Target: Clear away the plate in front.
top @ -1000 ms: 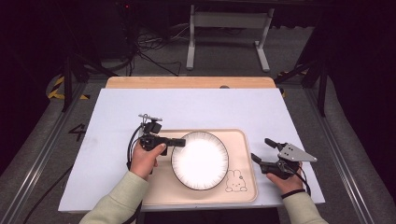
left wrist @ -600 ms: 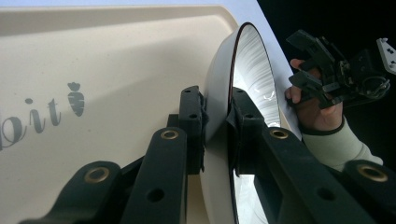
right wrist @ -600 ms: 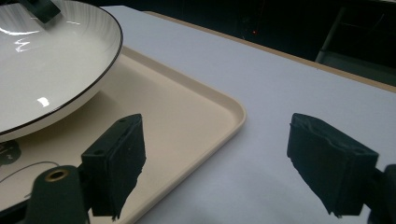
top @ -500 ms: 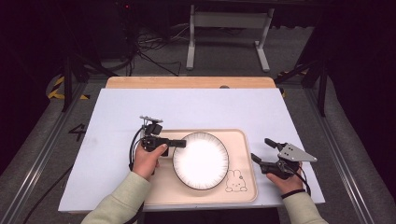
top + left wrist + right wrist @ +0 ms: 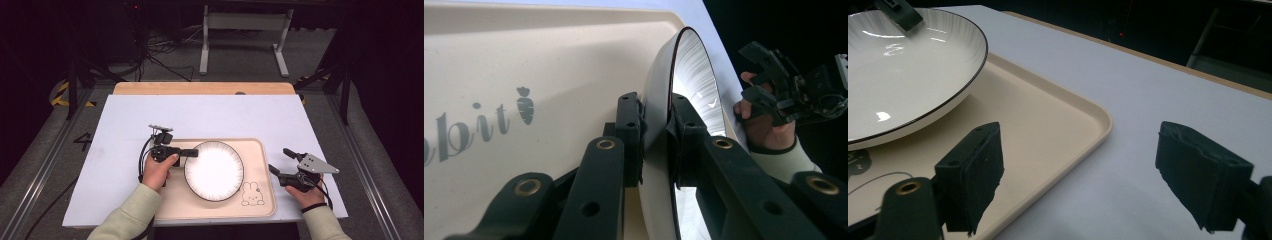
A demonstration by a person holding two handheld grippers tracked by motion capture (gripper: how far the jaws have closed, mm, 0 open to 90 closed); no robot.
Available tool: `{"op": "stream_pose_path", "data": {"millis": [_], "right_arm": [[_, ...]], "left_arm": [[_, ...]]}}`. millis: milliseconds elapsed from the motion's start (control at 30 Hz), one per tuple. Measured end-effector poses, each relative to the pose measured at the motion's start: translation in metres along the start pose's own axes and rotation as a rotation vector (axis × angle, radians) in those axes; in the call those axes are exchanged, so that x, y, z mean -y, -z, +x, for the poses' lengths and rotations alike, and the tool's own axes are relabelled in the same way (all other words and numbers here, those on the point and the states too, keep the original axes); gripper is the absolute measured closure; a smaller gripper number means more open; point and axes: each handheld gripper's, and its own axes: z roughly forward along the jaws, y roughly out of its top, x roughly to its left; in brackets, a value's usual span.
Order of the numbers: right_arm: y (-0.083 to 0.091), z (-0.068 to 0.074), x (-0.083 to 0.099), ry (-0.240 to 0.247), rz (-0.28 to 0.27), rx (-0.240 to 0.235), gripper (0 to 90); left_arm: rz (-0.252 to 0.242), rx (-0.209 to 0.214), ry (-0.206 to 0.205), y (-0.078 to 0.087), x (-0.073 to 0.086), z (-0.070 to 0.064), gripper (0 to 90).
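Fingers (image 5: 679, 125) of my left gripper (image 5: 187, 153) are clamped on the plate's near rim, one pad under and one over, while my right gripper (image 5: 1080, 180) sits with its pads wide apart over the counter (image 5: 210, 115), just off the tray's right edge and touching nothing. That counter is a flat, matte, pale sheet with a wooden strip along its far side. On it lies the tray (image 5: 262, 200), a cream rounded rectangle with a low raised lip, a dull finish and a printed rabbit near its right corner. Inside the tray sits the plate (image 5: 214, 171), round, white, glossy, finely ribbed toward a thin dark rim. I judge the danger to be that glaze: it is slick and the grip is a narrow pinch on one edge, so any lift could let the plate pivot, slide out and crack on the tray, or drag the tray along.
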Motion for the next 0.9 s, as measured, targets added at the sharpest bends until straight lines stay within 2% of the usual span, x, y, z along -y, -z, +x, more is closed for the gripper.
{"op": "stream_pose_path", "data": {"millis": [233, 467, 667, 900], "right_arm": [[0.000, 0.000, 0.000, 0.000, 0.000, 0.000, 19.6], [0.000, 0.000, 0.000, 0.002, 0.000, -0.001, 19.6], [0.000, 0.000, 0.000, 0.001, -0.001, -0.001, 19.6], [0.000, 0.000, 0.000, 0.002, -0.002, -0.002, 19.6]], "left_arm": [[0.011, -0.012, 0.009, -0.003, 0.000, 0.006, 79.0], [0.027, -0.044, -0.002, -0.005, -0.001, 0.008, 78.4], [0.039, -0.078, -0.016, -0.009, -0.001, 0.007, 72.3], [0.044, -0.097, -0.031, -0.011, -0.001, 0.009, 66.7]]}}
